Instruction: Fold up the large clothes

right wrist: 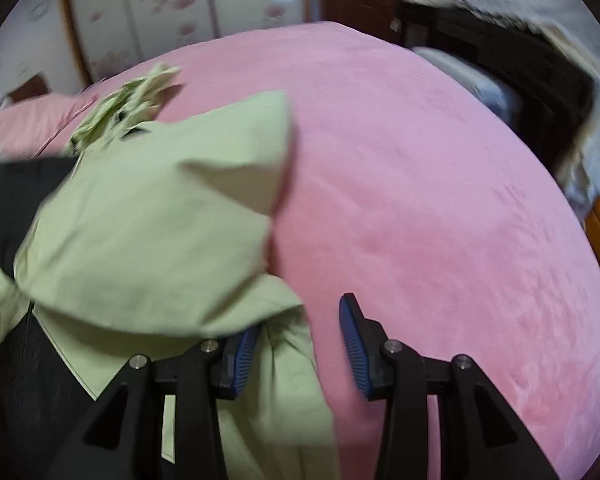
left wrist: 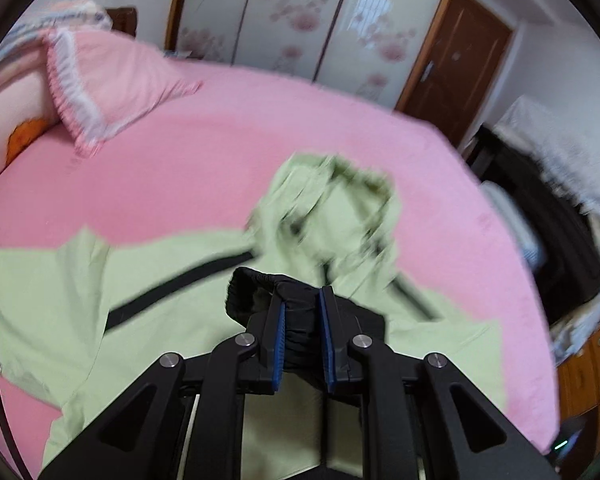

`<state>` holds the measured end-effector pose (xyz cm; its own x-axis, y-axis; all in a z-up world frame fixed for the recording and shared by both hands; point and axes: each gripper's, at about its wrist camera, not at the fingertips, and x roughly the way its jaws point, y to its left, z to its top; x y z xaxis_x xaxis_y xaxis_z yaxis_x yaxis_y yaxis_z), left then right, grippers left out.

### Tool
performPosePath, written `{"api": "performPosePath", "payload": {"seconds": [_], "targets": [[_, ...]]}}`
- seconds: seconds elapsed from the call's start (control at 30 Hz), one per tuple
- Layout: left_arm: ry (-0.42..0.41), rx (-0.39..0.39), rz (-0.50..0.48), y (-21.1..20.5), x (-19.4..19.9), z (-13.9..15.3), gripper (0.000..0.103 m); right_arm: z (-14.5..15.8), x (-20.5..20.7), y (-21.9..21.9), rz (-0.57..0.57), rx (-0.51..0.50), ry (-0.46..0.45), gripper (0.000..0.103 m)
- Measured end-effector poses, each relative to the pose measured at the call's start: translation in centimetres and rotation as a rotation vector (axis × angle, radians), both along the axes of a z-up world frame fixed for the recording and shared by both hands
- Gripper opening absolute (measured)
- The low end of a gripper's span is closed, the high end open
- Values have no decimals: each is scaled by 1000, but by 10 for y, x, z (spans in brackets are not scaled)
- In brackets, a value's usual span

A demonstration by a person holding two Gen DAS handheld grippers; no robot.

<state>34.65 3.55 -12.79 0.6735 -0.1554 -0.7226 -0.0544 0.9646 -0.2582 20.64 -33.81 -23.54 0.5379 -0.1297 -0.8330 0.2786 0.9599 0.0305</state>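
While left fingers [left wrist: 303,312] pinch black cuff [left wrist: 256,292], right gripper [right wrist: 300,336] gapes.

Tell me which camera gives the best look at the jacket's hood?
The left wrist view: the hood lies nearly whole on the pink bed, beyond the left tongs shut on a black cuff. The right wrist view shows it only as a small blurred bunch at the far edge.

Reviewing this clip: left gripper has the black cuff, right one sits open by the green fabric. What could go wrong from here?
1. The left gripper pinches only the bunched black cuff; a hard pull might slip it free.
2. The right gripper is open, green jacket fabric draped over one finger, so it may snag or drag the fold.
3. The hood lies crumpled on the pink bed and may get folded in unevenly.
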Motion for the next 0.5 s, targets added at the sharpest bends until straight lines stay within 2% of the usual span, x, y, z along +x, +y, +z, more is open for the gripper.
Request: {"api": "performPosePath", "payload": {"seconds": [0.1, 0.13, 0.17, 0.2, 0.3, 0.4, 0.5], "targets": [[114, 61, 10, 11, -4, -58, 13, -4, -10, -10, -41, 13, 4, 33], [143, 89, 14, 13, -5, -72, 13, -7, -12, -11, -51, 4, 23, 14], [167, 119, 21, 16, -6, -88, 13, -12, -14, -14, -77, -50, 51, 0], [186, 132, 30, 21, -8, -100, 13, -17, -15, -18, -110, -100, 83, 0], [200, 108, 38, 35, -14, -124, 13, -19, -24, -43, -152, 0, 82, 0], [183, 92, 21, 39, -15, -123, 14, -8, -24, -43, -123, -36, 91, 0], [187, 102, 2, 36, -11, -120, 15, -1, -22, -37, -97, -26, 93, 1]]}}
